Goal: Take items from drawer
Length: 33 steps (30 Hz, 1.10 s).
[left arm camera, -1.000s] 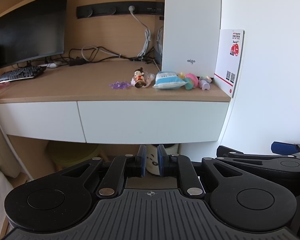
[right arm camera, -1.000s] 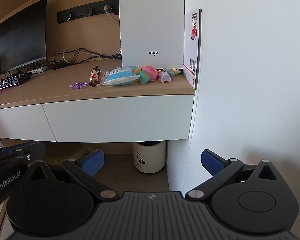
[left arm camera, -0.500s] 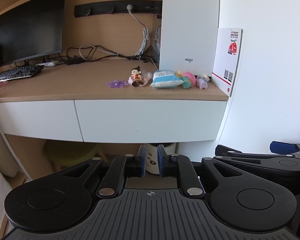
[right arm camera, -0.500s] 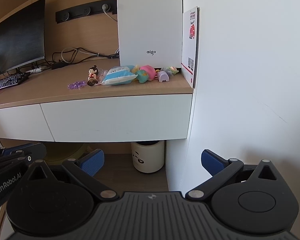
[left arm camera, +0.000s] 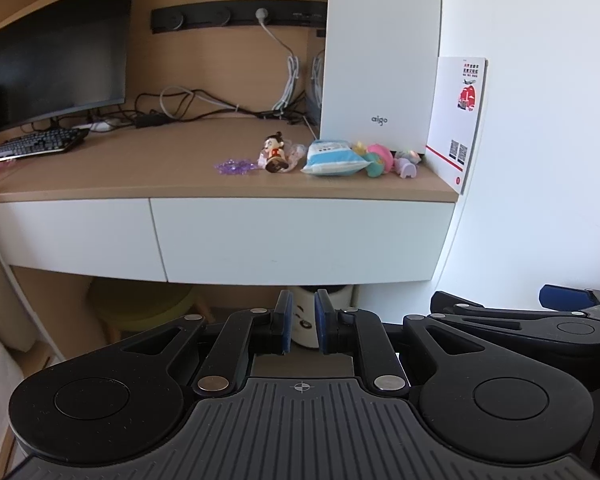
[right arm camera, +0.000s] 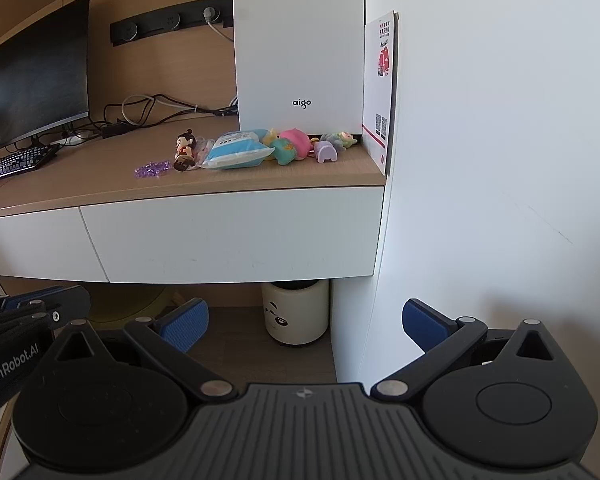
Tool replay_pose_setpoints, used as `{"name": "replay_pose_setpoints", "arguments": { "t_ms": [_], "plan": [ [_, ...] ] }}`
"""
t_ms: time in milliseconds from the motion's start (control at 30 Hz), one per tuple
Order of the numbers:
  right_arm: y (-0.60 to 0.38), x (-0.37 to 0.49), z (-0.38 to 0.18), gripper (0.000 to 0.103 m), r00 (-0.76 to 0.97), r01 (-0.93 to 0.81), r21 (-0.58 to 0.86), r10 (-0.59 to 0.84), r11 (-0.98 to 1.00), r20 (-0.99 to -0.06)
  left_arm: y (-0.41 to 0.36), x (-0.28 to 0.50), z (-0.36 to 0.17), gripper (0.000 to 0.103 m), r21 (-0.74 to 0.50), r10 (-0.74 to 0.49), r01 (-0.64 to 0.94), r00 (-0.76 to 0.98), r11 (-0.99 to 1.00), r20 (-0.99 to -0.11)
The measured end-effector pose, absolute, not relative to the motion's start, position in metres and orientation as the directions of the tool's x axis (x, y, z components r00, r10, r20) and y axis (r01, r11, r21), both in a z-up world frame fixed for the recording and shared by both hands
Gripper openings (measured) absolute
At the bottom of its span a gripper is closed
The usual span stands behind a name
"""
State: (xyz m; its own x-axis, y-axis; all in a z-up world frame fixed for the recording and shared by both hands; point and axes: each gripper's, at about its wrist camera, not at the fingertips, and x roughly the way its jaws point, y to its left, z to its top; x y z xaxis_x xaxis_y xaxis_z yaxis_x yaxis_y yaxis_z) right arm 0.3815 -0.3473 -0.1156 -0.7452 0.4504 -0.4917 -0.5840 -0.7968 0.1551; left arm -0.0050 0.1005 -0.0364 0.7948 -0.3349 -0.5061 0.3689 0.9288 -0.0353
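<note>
From the left wrist, the left gripper [left arm camera: 301,325] has its jaws nearly together with nothing between them. Ahead, the wide white drawer [left arm camera: 300,238] under the wooden desk [left arm camera: 140,168] is closed. On the desktop above it lie purple beads [left arm camera: 236,167], a small figurine [left arm camera: 275,153], a blue-and-white packet [left arm camera: 332,158] and soft toys [left arm camera: 380,158] beside a white computer case [left arm camera: 382,52].

From the right wrist, the right gripper [right arm camera: 305,326] holds its jaws wide apart and empty. The same drawer [right arm camera: 236,236] sits closed, the figurine [right arm camera: 184,149] and packet [right arm camera: 238,149] on the desk above, a small cream bin [right arm camera: 295,312] below.
</note>
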Motion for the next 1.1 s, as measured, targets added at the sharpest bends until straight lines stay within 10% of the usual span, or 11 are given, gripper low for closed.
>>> {"name": "replay_pose_setpoints", "arguments": {
  "t_ms": [1100],
  "plan": [
    [-0.348,0.3853,-0.1186,0.103,-0.741,-0.587,0.15,0.453,-0.796,-0.496,0.0968,-0.0032,-0.0396,0.015,-0.04,-0.337,0.37,0.788,0.928,-0.515]
  ]
}}
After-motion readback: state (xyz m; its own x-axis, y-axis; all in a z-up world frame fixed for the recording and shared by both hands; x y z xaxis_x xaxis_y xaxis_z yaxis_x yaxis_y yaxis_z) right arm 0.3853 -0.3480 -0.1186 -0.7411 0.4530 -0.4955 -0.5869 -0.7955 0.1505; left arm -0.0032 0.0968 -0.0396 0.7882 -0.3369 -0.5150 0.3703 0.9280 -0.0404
